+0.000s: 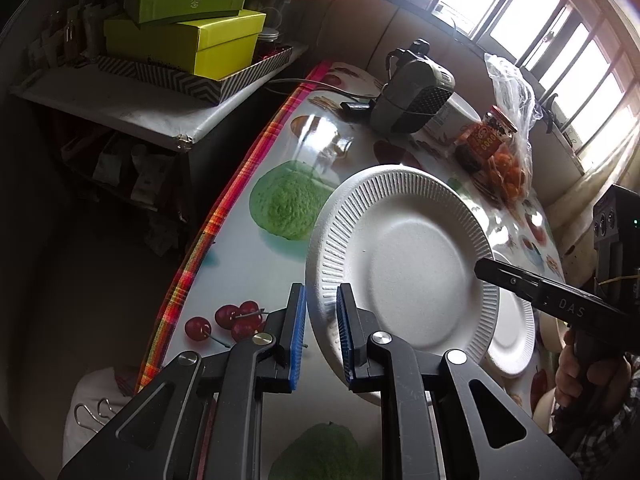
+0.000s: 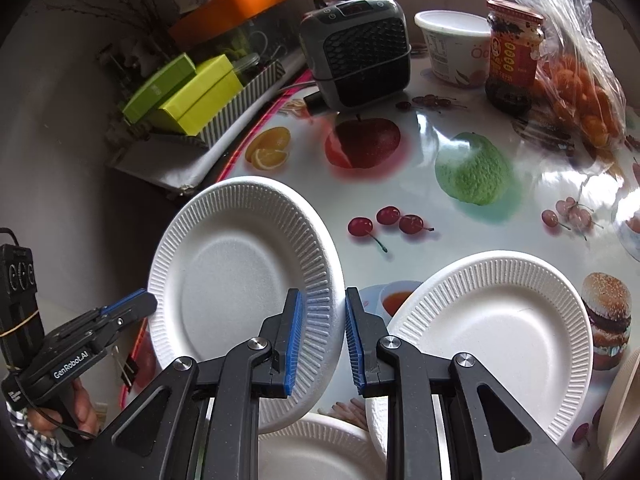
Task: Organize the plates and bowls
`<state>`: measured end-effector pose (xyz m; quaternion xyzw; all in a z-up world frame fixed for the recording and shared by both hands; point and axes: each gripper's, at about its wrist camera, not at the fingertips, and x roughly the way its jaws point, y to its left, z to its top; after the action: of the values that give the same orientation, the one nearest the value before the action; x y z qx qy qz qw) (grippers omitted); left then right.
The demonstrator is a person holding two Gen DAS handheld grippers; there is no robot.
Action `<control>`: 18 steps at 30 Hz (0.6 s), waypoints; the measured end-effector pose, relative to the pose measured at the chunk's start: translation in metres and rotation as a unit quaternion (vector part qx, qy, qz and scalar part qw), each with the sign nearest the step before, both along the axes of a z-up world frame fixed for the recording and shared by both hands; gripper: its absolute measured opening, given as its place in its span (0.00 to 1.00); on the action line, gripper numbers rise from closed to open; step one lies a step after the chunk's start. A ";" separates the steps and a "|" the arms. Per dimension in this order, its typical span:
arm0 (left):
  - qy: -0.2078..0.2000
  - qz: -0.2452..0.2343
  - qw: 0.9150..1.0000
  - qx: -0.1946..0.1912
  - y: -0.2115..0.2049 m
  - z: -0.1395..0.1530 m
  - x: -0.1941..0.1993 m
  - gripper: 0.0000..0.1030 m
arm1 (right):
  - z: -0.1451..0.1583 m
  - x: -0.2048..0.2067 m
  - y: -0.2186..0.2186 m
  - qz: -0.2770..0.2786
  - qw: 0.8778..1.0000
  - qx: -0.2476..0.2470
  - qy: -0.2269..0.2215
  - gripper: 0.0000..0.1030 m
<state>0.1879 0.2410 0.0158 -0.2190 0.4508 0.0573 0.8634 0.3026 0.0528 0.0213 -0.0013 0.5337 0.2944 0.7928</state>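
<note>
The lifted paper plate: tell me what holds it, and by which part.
Both tools hold the paper plate, tilted above the table: the left tool is clamped on its ribbed rim at one side, the right tool on the rim opposite.

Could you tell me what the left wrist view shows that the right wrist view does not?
Only the left wrist view shows the window and the metal hooks below the table edge. Only the right wrist view shows the burger print and a third plate at the bottom. Both share the lifted plate, held at opposite rims by the left gripper and right gripper.
</note>
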 end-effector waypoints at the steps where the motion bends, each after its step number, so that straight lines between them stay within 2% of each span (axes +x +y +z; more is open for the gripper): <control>1: -0.002 -0.002 1.000 0.000 -0.002 0.002 -0.002 0.16 | 0.002 -0.002 -0.002 -0.002 1.000 0.000 0.001 0.20; 18: -0.003 -0.037 0.999 0.000 -0.040 0.007 -0.028 0.16 | 0.015 -0.051 -0.047 -0.017 1.000 0.000 0.002 0.20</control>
<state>0.1603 0.2012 0.0228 -0.2025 0.4562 0.0249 0.8662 0.2517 0.0061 0.0364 0.0083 0.5354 0.2803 0.7967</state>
